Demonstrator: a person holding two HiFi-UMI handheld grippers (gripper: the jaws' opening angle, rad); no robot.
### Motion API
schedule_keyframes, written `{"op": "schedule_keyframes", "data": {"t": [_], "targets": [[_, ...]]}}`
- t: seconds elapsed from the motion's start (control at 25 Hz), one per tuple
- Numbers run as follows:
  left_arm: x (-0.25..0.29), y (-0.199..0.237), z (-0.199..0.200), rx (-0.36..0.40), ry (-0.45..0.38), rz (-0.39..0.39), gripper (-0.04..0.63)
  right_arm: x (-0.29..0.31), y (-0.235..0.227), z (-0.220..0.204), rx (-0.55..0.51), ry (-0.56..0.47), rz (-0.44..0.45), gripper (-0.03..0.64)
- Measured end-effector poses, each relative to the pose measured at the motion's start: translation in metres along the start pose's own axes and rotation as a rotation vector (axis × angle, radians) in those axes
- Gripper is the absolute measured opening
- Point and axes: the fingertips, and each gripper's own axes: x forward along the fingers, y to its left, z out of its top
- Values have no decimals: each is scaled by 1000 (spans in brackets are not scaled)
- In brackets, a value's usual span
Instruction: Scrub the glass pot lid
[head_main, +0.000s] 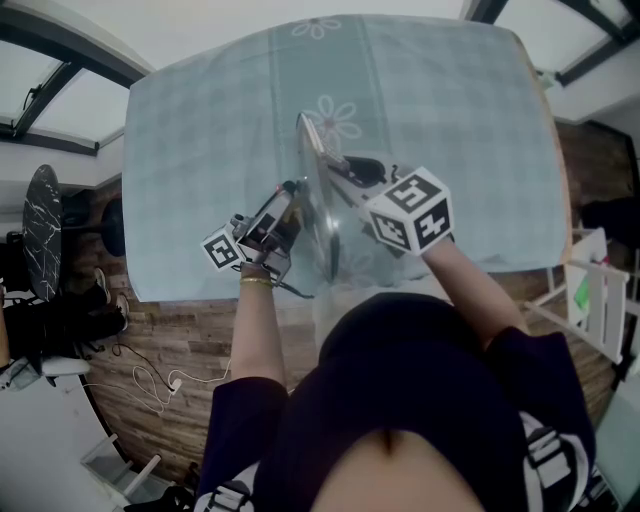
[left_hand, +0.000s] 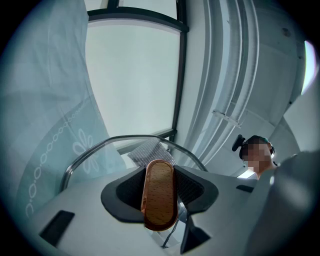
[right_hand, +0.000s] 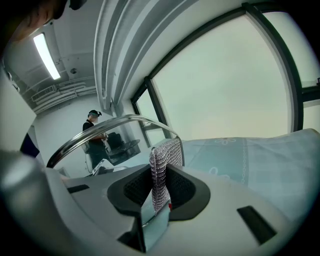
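The glass pot lid stands on edge above the table, between my two grippers. My left gripper is shut on the lid's oval wooden handle. The lid's steel rim arcs beyond that handle. My right gripper is on the lid's other side, shut on a silver mesh scrubbing cloth. The cloth's free end lies against the glass just under the rim. Through the glass, the left gripper view shows the same cloth.
The table carries a pale blue checked cloth with flower prints. A dark round object stands at the left and a white rack at the right, both on the wooden floor. A person stands far back in the room.
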Motion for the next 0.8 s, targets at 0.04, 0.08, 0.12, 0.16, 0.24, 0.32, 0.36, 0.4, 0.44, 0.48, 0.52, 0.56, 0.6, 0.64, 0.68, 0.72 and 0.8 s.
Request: {"op": "schedule_keyframes", "data": {"t": [0.04,0.08,0.12,0.16,0.24,0.32,0.36,0.4,0.44,0.48,0.52,0.56,0.6,0.64,0.68,0.72,0.8], "targets": [[0,0,0,1,2,0,167,0,2,0,-1,-1,10,81],[1,0,0,2,5,1,167,0,5,0,-2,-2,21,80],[1,0,-1,2,8,1,167,0,7,-1,-3,-4,34,80],[0,0,-1,1,9,2,167,-1,10,-2,-4,-6,48,80],[0,0,-1,1,7,5,167,-4,16,-3,-7,-12,81,81],[-1,1,-1,2,2,8,167,-6,21,-4,-14,-18,110,81],[-1,1,-1,2,1,8,167,-8,23,-4,-17,-20,122,80],[-1,1,-1,3,0,8,167,-9,25,-5,-21,-22,134,81],[-1,1,-1,3,1,8,167,-10,27,-5,-25,-22,145,81],[-1,0,-1,4,1,8,167,-11,30,-5,-28,-22,155,81],[-1,0,-1,5,1,8,167,-11,32,-6,-31,-21,164,81],[-1,0,-1,6,2,8,167,-12,34,-7,-33,-20,175,81],[-1,0,-1,7,2,8,167,-13,37,-8,-35,-19,185,81],[-1,0,-1,8,3,8,167,-14,39,-10,-38,-18,196,81],[-1,0,-1,9,3,8,167,-16,42,-11,-41,-17,208,81],[-1,0,-1,9,3,9,167,-18,44,-13,-44,-17,220,81],[-1,0,0,9,2,10,167,-21,48,-15,-53,-20,244,81]]}}
